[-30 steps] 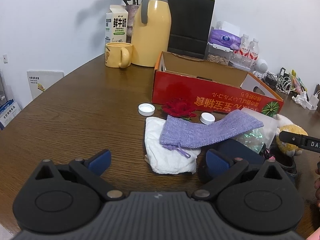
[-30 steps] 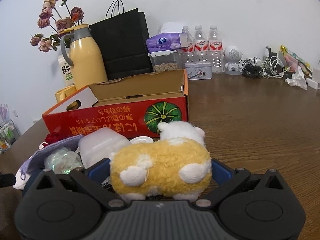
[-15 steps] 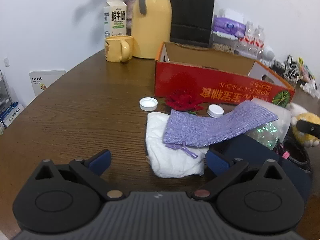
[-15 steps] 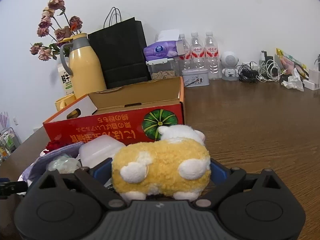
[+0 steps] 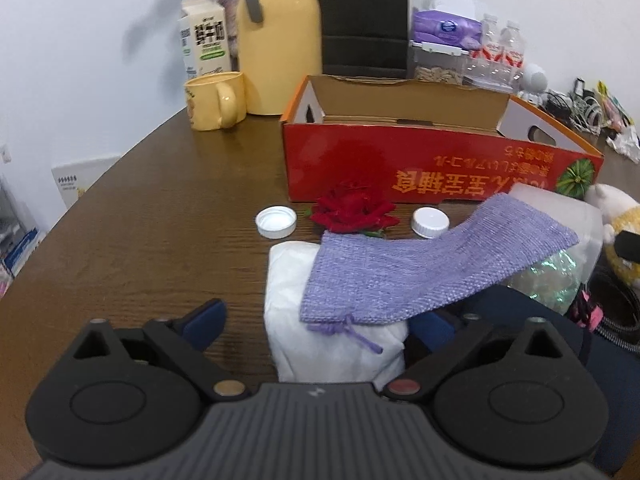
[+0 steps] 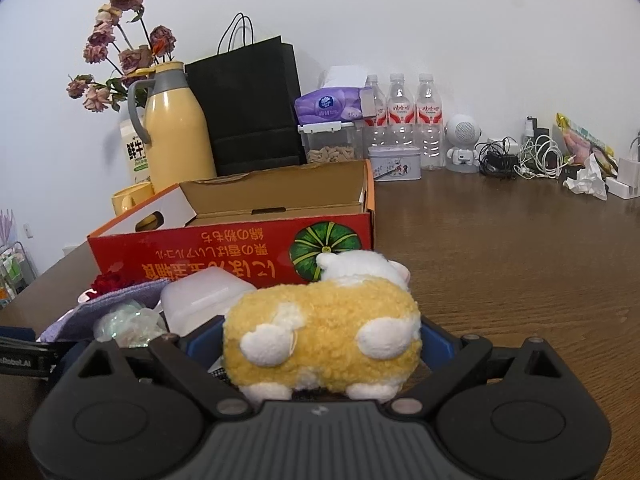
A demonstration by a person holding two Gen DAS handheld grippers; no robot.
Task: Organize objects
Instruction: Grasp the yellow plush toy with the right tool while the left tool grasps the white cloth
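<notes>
Plush toy (image 6: 320, 332) between right claw (image 6: 320, 344) pads (grasped), left claw (image 5: 320, 320) closing around white cloth (image 5: 332, 340), untouched

The table (image 5: 140, 248) was dark brown with a wood grain. The open box (image 5: 440, 168) was red outside with orange lettering and a green striped pumpkin print — plain tan inside. A lilac woven pouch (image 5: 420, 272) lay over white cloth (image 5: 304, 340), beside a red rose (image 5: 352, 212) and two white caps (image 5: 276, 222). The plush toy (image 6: 324, 328) was yellow with white patches — the jug (image 6: 176, 132) pale yellow with grey.
</notes>
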